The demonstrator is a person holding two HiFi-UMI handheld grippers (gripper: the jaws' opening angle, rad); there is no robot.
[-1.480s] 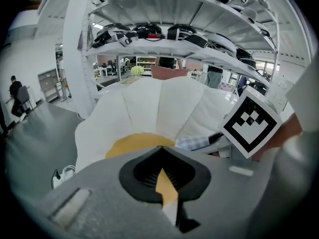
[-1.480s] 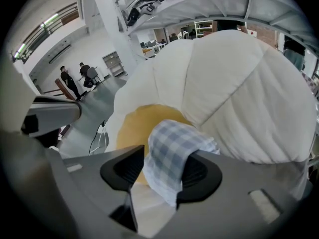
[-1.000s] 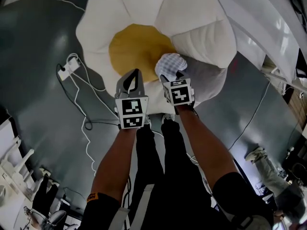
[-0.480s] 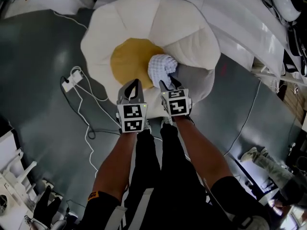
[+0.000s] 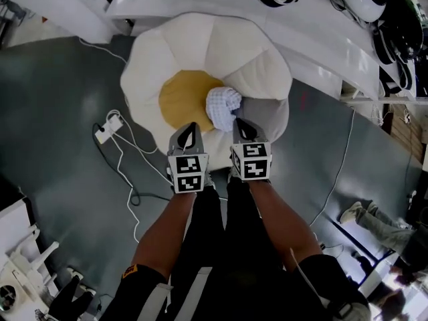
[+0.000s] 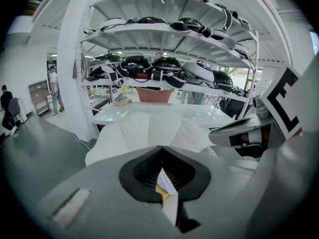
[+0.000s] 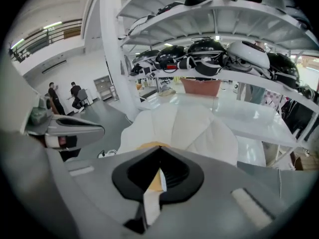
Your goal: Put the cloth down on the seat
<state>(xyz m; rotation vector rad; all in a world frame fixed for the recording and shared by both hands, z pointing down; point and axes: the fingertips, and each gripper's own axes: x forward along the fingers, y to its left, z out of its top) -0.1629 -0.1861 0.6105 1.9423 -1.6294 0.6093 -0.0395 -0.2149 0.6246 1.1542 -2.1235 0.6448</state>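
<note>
A checked white-and-blue cloth (image 5: 223, 105) lies bunched on the flower-shaped seat (image 5: 200, 52), at the right edge of its yellow centre (image 5: 180, 99), against a white petal. My right gripper (image 5: 239, 122) hangs just short of the cloth, shut and holding nothing. My left gripper (image 5: 189, 127) is beside it over the seat's near edge, also shut and holding nothing. In the left gripper view the jaws (image 6: 160, 149) meet with the white seat (image 6: 144, 133) beyond them. The right gripper view shows shut jaws (image 7: 159, 149) in front of the seat (image 7: 184, 123).
A white power strip (image 5: 107, 129) with trailing cables lies on the grey floor left of the seat. A white table (image 5: 321, 32) and shelves of helmets (image 6: 164, 63) stand behind it. A shoe (image 5: 354, 212) lies at the right. Two people (image 7: 75, 96) stand far off.
The right gripper, open at the cloth a second ago, has drawn back from it and closed. The cloth stays on the seat. Both grippers have pulled back toward the person.
</note>
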